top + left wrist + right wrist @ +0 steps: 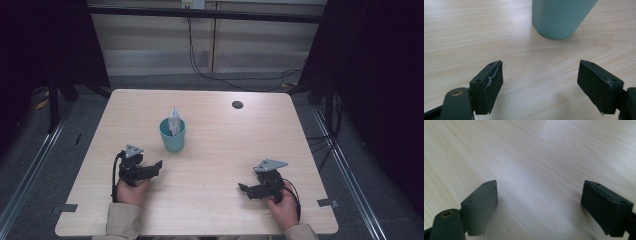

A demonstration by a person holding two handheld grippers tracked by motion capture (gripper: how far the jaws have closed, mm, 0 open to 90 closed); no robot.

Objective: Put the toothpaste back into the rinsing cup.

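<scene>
My left gripper point(159, 165) rests on the wooden table point(215, 200), jaws spread wide and holding nothing. The teal cup point(172, 135) stands upright just ahead of it, a folded paper piece point(173, 120) inside. My right gripper point(242, 188) sits well apart, jaws likewise spread.

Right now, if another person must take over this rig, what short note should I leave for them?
Left claw: open, holding nothing, low over the table, aimed at the teal cup just ahead of it, not touching.
Right claw: open, holding nothing, over bare wood at the near right, far from the cup.
Things: the cup stands upright near the table's middle, with a white pointed folded thing sticking up out of it; I cannot tell what it is.
Done: nothing gripped so far.
Left: probably close the left claw on the cup.
</scene>
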